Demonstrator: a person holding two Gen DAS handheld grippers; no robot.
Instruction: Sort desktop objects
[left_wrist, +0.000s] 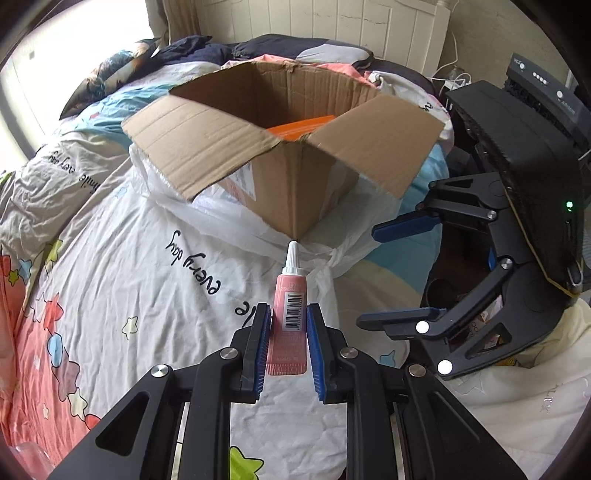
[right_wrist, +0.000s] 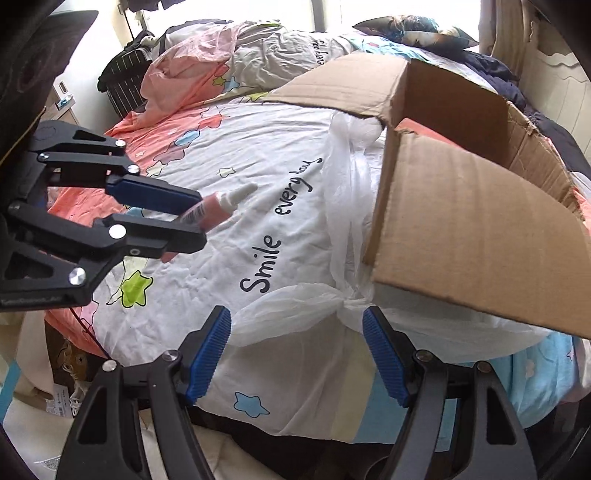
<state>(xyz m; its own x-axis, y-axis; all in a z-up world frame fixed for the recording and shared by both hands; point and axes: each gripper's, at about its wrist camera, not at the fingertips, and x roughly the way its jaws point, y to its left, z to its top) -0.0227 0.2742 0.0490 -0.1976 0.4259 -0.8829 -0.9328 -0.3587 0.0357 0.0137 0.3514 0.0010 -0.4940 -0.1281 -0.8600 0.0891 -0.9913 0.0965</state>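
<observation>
Our left gripper (left_wrist: 287, 345) pinches a small pink squeeze tube with a white nozzle cap (left_wrist: 289, 317) between its blue ribbed pads, nozzle pointing away toward the near corner of the open brown cardboard box (left_wrist: 284, 155). Our right gripper (right_wrist: 296, 354) stands wide apart and holds nothing — it hangs over the knotted white plastic bag (right_wrist: 347, 306) just beside the box. The tube is clear of the printed star-patterned quilt (left_wrist: 110, 266), in the air short of the box, where something orange (left_wrist: 303, 127) already lies. To do this well, we judge we should carry the tube over the near flap, centre it above the opening, then release — without clipping the cardboard.
</observation>
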